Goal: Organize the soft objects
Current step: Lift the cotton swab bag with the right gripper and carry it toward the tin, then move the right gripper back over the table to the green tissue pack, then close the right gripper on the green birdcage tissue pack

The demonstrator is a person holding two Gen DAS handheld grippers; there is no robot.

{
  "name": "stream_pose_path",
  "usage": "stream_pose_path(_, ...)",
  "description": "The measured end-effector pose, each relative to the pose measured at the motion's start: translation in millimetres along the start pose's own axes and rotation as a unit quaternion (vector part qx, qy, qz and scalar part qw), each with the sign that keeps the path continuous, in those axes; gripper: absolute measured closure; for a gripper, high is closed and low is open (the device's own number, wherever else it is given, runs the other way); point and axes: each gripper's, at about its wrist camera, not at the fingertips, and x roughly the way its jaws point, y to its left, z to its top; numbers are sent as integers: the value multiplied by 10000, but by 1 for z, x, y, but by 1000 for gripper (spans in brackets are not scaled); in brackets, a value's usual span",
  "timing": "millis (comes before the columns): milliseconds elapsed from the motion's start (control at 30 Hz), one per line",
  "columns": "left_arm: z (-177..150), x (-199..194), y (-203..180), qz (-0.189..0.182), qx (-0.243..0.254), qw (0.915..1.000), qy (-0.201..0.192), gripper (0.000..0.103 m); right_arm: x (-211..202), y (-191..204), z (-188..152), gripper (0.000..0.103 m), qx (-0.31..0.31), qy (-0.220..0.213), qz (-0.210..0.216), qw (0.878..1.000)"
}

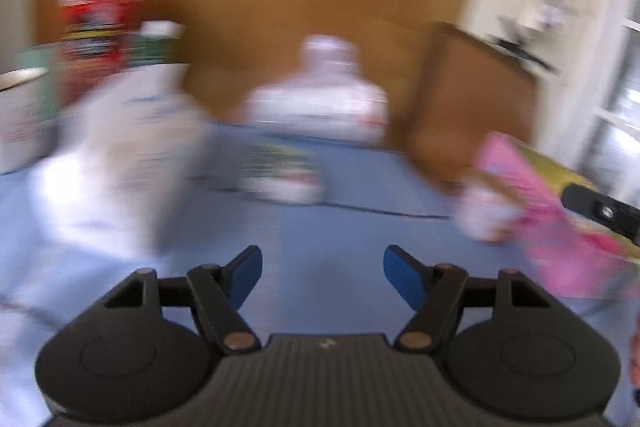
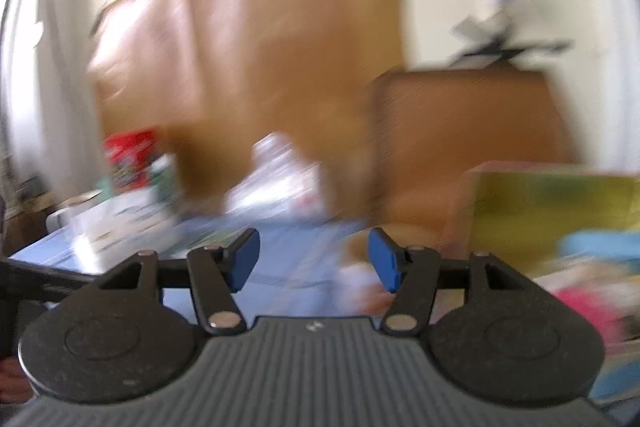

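The pink soft item [image 1: 548, 223] lies at the right edge of the blue table [image 1: 320, 227], draped beside a yellow-green box [image 2: 556, 211], with a small white soft thing [image 1: 486, 215] just left of it. Both frames are smeared, so details are uncertain. The left gripper [image 1: 322, 277] and right gripper [image 2: 314, 259] are released, jaws apart, holding nothing. Best to slow down and square one gripper on the pink item before closing. Left of it the table is bare; white packages [image 1: 120, 163] crowd the far side.
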Motion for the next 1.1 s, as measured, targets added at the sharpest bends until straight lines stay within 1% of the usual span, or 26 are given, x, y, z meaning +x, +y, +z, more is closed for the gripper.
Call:
stream_pose_path(67, -2, -6, 25, 339, -116, 9993, -131, 34, 30, 20, -1, 40, 46, 335, 315, 9989)
stream_pose_path(100, -4, -8, 36, 475, -198, 9985, -198, 34, 47, 31, -2, 40, 35, 464, 382, 9982)
stream_pose_path(133, -5, -9, 44, 505, -340, 9979, -215, 34, 62, 41, -2, 38, 32, 567, 393, 9976)
stream_pose_path(167, -4, -10, 52, 314, -589, 9975, -225, 34, 82, 51, -2, 38, 74, 708, 402, 9967)
stream_pose_path(200, -4, -12, 55, 208, -694, 9968, -334, 33, 97, 59, -2, 36, 135, 813, 424, 9957)
stream_pose_path(267, -3, -12, 52, 240, -682, 9964, -452, 33, 127, 75, 0, 32, 225, 950, 390, 9945)
stream_pose_path(333, -2, -11, 46, 170, -586, 9969, -493, 33, 150, 92, -1, 24, 156, 1029, 307, 9941)
stream_pose_path(433, -2, -12, 42, 110, -497, 9972, -554, 33, 183, 108, -3, 21, -38, 1174, 106, 9930)
stream_pose_path(500, -4, -13, 45, 62, -546, 9970, -548, 33, 205, 112, -6, 21, -72, 1376, -60, 9905)
stream_pose_path(567, -5, -14, 48, 17, -617, 9967, -525, 33, 221, 111, -9, 22, -51, 1533, -133, 9881)
stream_pose_path(600, -4, -13, 49, 2, -645, 9966, -511, 33, 227, 109, -11, 33, -35, 1636, -58, 9865)
stream_pose_path(633, -5, -12, 50, -7, -659, 9965, -505, 33, 230, 106, -12, 39, 17, 1717, 29, 9852)
stream_pose_path(700, -5, -12, 50, -19, -647, 9967, -499, 33, 224, 103, -11, 41, 7, 1721, 8, 9851)
stream_pose_path(800, -5, -12, 48, -31, -605, 9970, -478, 32, 202, 100, -14, 42, -70, 1795, 192, 9835)
stream_pose_path(933, -5, -12, 46, -51, -533, 9977, -426, 32, 151, 93, -27, 42, -220, 1873, 523, 9807)
stream_pose_path(967, -5, -11, 46, -51, -503, 9979, -414, 32, 132, 90, -32, 42, -281, 1869, 613, 9801)
stream_pose_path(1033, -5, -10, 42, -63, -404, 9985, -364, 32, 101, 83, -41, 42, -368, 1822, 686, 9802)
stream_pose_path(1100, -6, -8, 36, -72, -245, 9993, -289, 32, 72, 75, -50, 42, -395, 1753, 665, 9815)
